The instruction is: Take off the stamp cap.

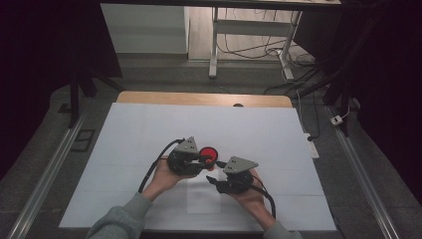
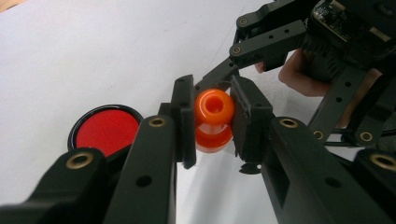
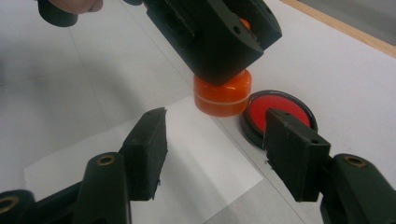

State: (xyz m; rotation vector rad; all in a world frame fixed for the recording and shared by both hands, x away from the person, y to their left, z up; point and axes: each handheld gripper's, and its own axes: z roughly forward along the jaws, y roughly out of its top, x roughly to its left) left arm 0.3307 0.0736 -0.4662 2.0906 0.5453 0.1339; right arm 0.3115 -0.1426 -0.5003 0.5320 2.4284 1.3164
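Observation:
A small orange plastic piece (image 2: pixel 215 107) with a round hole in its top and a wider cap-like base (image 3: pixel 223 95) is clamped between the jaws of my left gripper (image 2: pixel 212 122). Its base is at the table surface, at the corner of a white paper sheet (image 3: pixel 201 158); I cannot tell if it touches. A red disc with a black rim (image 1: pixel 208 153) (image 2: pixel 108 130) (image 3: pixel 278 113) lies flat right beside it. My right gripper (image 3: pixel 217 151) faces the orange piece from close by, open, nothing between its pads. In the high view the left gripper (image 1: pixel 201 160) and right gripper (image 1: pixel 215 172) meet at mid-table.
The table is covered in white (image 1: pixel 149 129), with a wooden strip (image 1: pixel 204 98) along its far edge. Both forearms come in from the bottom. Beyond the table are desk legs and cables (image 1: pixel 278 55) on the floor.

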